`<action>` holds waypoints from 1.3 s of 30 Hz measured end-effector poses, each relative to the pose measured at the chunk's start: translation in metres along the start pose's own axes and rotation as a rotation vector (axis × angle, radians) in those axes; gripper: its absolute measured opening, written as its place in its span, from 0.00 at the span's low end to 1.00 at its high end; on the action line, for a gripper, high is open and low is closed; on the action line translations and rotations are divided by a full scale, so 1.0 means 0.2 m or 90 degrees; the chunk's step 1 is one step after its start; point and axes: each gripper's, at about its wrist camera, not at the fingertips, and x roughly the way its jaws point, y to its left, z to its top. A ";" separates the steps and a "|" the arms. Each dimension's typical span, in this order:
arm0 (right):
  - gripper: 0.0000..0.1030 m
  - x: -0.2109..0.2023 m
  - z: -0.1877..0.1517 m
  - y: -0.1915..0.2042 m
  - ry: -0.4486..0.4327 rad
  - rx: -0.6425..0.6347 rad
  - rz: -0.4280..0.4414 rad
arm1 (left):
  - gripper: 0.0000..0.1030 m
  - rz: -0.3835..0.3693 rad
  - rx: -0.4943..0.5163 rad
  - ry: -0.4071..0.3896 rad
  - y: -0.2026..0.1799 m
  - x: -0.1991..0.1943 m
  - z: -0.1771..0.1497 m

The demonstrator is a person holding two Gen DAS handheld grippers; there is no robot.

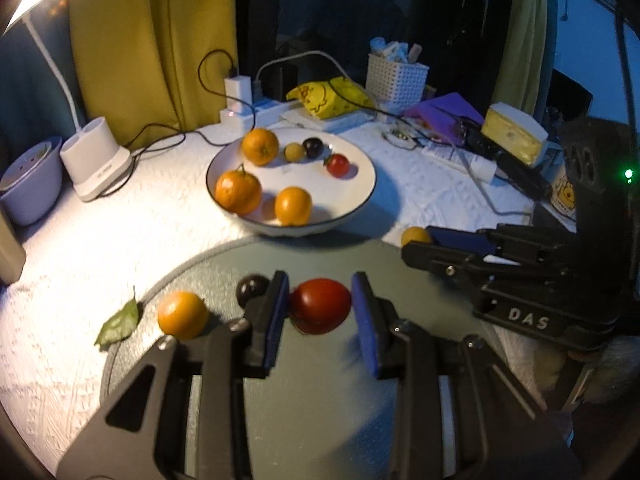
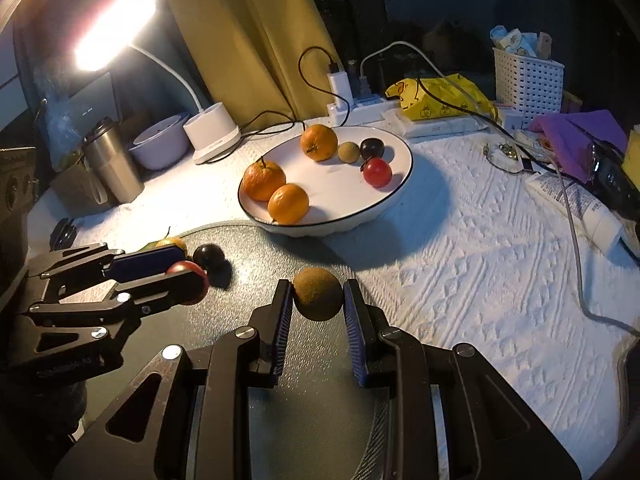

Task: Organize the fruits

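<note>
Tomato point(image 1: 320, 306) skin bruises easily, so you squeeze its widest middle lightly between your open left gripper point(image 1: 322, 312) pads, while your right gripper point(image 2: 318, 300) brackets the brown fruit point(image 2: 318, 294), bowl point(image 1: 360, 204) at twelve o'clock.

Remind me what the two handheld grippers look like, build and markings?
Both the left gripper and right gripper are matte black angular linkage frames with silver screws and ribbed blue finger pads. The right gripper's body carries white "DAS" lettering and a green light.
</note>
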 end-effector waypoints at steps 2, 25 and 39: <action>0.27 0.00 0.02 -0.01 -0.002 0.001 -0.001 | 0.33 -0.002 0.000 -0.005 0.00 0.00 0.02; 0.27 0.14 0.20 -0.13 -0.011 0.014 0.002 | 0.33 -0.016 -0.013 0.005 0.12 0.12 0.21; 0.27 0.13 0.16 -0.09 -0.006 0.009 -0.009 | 0.43 -0.032 0.005 0.084 0.06 0.20 -0.01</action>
